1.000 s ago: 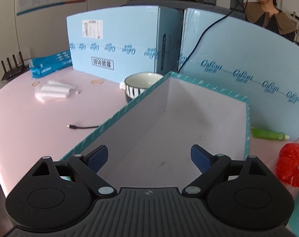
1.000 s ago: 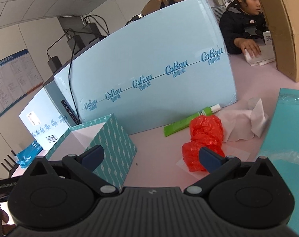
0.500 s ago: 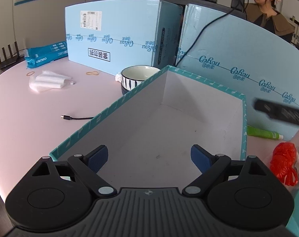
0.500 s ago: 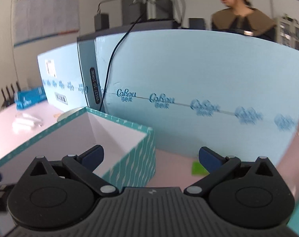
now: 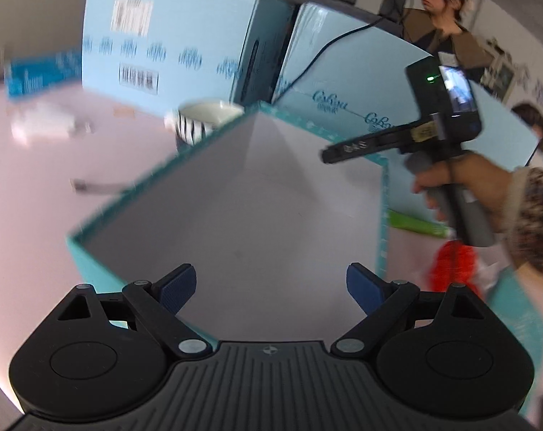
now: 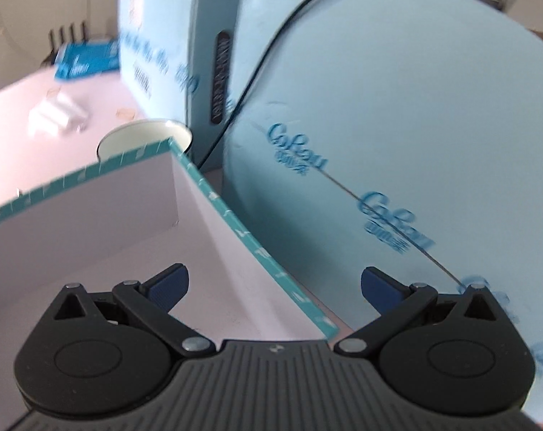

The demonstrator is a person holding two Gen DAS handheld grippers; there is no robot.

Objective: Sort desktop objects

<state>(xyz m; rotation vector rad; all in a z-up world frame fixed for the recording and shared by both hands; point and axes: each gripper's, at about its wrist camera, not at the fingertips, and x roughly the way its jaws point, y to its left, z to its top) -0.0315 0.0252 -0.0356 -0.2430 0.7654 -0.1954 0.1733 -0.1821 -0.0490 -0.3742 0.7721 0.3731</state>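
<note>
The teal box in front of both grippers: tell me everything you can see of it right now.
The teal box is an open-topped, rectangular carton that looks like cardboard, with teal patterned outer walls and rim and a plain white inside. It sits upright on the pink table, and nothing shows inside it. A striped bowl stands just behind its far corner, and a big light-blue carton stands beside its right wall. Both grippers hang open over it; neither touches it.

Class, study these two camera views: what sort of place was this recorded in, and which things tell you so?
Probably an office or lab workroom, not a home: a wall chart hangs behind a pink table that carries stacked light-blue shipping cartons, and a router stands at its far end.
</note>
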